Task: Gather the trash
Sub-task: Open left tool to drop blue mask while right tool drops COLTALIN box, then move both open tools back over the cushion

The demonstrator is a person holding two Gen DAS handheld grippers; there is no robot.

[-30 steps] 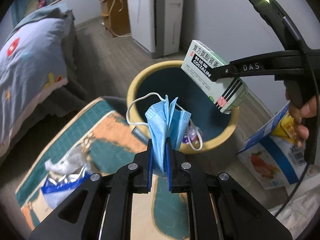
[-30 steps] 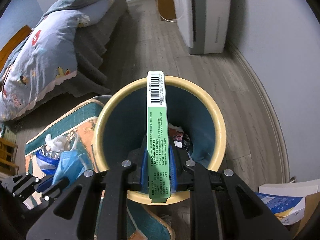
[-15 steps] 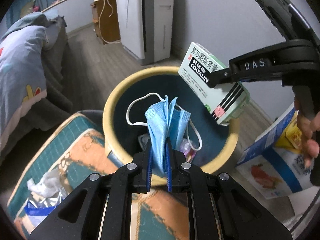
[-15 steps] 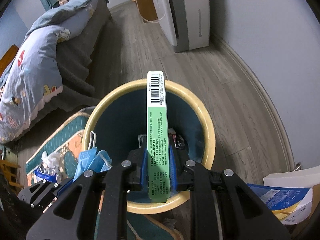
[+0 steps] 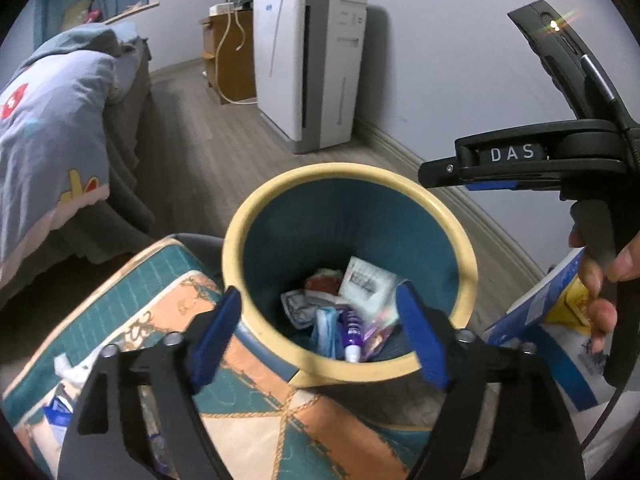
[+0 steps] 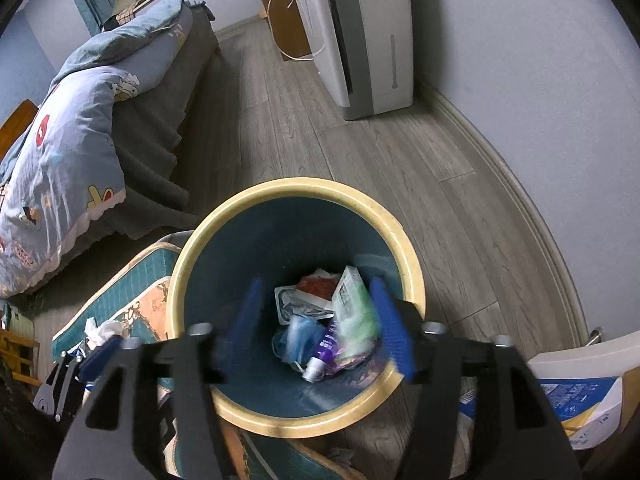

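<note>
A round bin (image 5: 256, 220) with a cream rim and dark blue inside stands on the floor; it also shows in the right wrist view (image 6: 404, 240). Both grippers hover over its mouth. My left gripper (image 5: 320, 334) is open and empty. My right gripper (image 6: 322, 322) is open and empty; its body shows from the side in the left wrist view (image 5: 520, 160). Inside the bin lie the green-white medicine box (image 6: 354, 308), also in the left wrist view (image 5: 366, 286), the blue face mask (image 6: 298, 332), also in the left wrist view (image 5: 326, 332), a purple tube (image 6: 324, 350) and wrappers.
A patterned cushion (image 5: 168, 280) lies left of the bin with crumpled tissue (image 6: 100, 328) and a foil wrapper (image 5: 56, 408) on it. A blue-white carton (image 5: 560, 340) stands at the right. A bed (image 6: 72, 152) is at the left, an air purifier (image 5: 312, 64) at the far wall.
Both grippers opened. The mask dropped from the left gripper and the medicine box from the right; both now lie inside the bin.
</note>
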